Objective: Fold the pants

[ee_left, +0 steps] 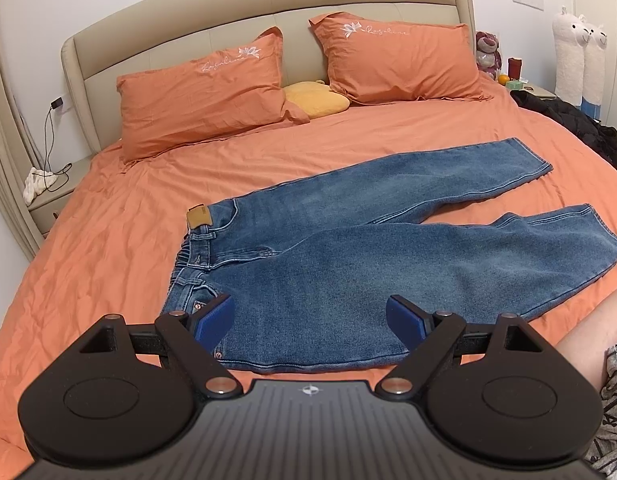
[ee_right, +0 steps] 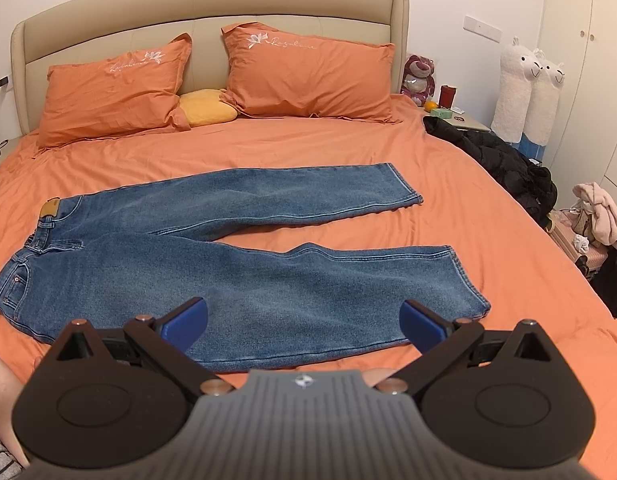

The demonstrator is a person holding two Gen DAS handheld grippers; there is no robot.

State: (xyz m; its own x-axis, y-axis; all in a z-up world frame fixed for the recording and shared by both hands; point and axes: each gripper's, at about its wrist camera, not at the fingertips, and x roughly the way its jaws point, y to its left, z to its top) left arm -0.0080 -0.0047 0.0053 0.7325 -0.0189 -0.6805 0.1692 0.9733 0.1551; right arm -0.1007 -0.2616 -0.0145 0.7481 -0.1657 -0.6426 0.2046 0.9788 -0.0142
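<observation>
Jeans (ee_right: 236,264) lie flat and unfolded on the orange bed sheet (ee_right: 488,208), waistband (ee_left: 196,248) toward my left, both legs running out to the right and splayed in a V. Far leg (ee_right: 268,192) angles up toward the pillows (ee_right: 308,76); near leg (ee_right: 348,280) sits closest to me w/ its hem (ee_right: 468,280) at the right. Leather patch (ee_left: 198,218) at the far corner of the waist.

Left gripper (ee_left: 310,322) hovers over the hip/waist end, jaws spread wide, nothing in them. Right gripper (ee_right: 304,326) hovers over the lower part of the near leg, also wide open and empty. Can't tell if either is touching the denim or just above it.

My read: we're at the very start, no fold made yet. First fold prob leg-on-leg lengthwise. So next I'd want left to pinch the near waist corner and right to pinch the near hem, then lift together and carry the near leg over onto the far one. Since the legs are splayed, the edges won't line up w/o some dragging.

Off to the right edge of the bed a black jacket (ee_right: 500,160); should be well apart from the work.
</observation>
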